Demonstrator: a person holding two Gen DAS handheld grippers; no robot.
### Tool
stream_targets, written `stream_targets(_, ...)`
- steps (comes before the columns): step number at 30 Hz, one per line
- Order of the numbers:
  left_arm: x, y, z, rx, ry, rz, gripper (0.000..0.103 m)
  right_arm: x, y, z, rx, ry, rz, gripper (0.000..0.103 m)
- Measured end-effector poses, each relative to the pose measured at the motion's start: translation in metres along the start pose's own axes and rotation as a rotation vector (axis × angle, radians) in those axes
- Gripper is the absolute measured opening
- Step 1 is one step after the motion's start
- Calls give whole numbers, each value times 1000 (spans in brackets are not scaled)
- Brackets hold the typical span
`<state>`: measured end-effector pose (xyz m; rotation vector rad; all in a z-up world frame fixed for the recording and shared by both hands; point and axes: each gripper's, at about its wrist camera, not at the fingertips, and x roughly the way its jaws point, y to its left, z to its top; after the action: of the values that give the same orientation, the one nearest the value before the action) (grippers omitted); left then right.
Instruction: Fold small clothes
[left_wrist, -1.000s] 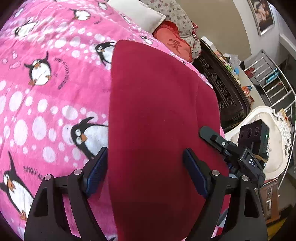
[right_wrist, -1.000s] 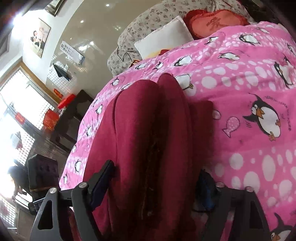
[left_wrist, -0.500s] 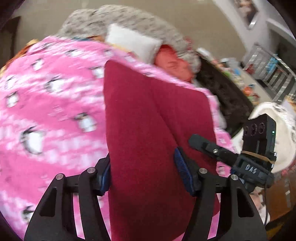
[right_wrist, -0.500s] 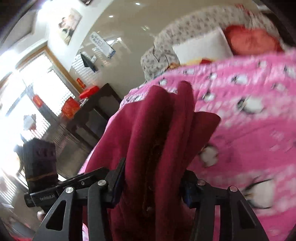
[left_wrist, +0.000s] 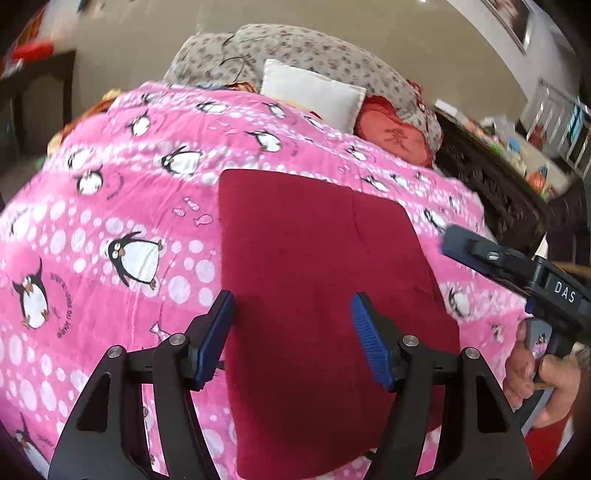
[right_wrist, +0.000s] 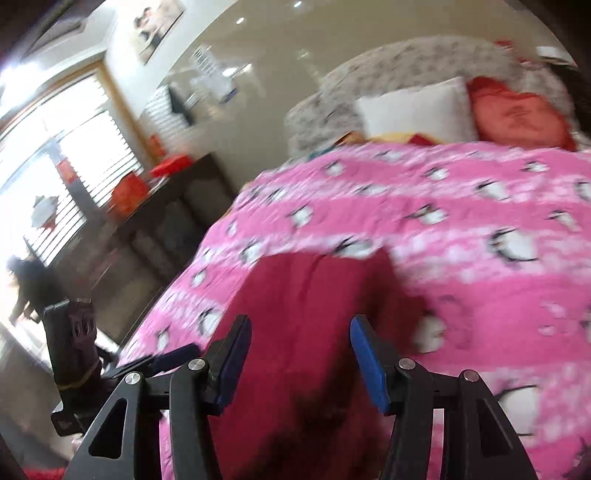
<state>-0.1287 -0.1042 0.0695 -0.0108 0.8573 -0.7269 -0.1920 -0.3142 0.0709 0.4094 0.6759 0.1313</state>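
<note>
Pink penguin-print bedding (left_wrist: 110, 229) covers the bed, with a white pillow (left_wrist: 310, 96) and a red cushion (left_wrist: 395, 134) at the far end. Left tongs (left_wrist: 291, 332) stand wide apart above the near part of the dark red garment (left_wrist: 314, 258), gripping nothing. Right tongs (right_wrist: 299, 354) are likewise spread and empty over the same cloth, though that view is blurred. The garment lies flat as a folded rectangle, near the middle of the bed. Judging by this, the fold looks close to done; any further fold would want both tongs pinching the near edge evenly, corners matched, before lifting it across.
</note>
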Motion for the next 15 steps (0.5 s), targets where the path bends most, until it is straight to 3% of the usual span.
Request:
stream_targets(2, 6, -5, -1, 34, -6, 40, 66, 17, 8, -13, -58, 65, -37, 54)
stream_targets(5, 16, -5, -7, 66, 1, 86, 66, 38, 11, -39, -191, 144, -222, 55)
stream_targets(10, 13, -4, -7, 53, -8, 102, 66, 13, 14, -44, -149, 125, -149, 55)
stream_targets(15, 8, -4, -10, 47, -32, 132, 66, -9, 37, -61, -216, 103, -112, 55)
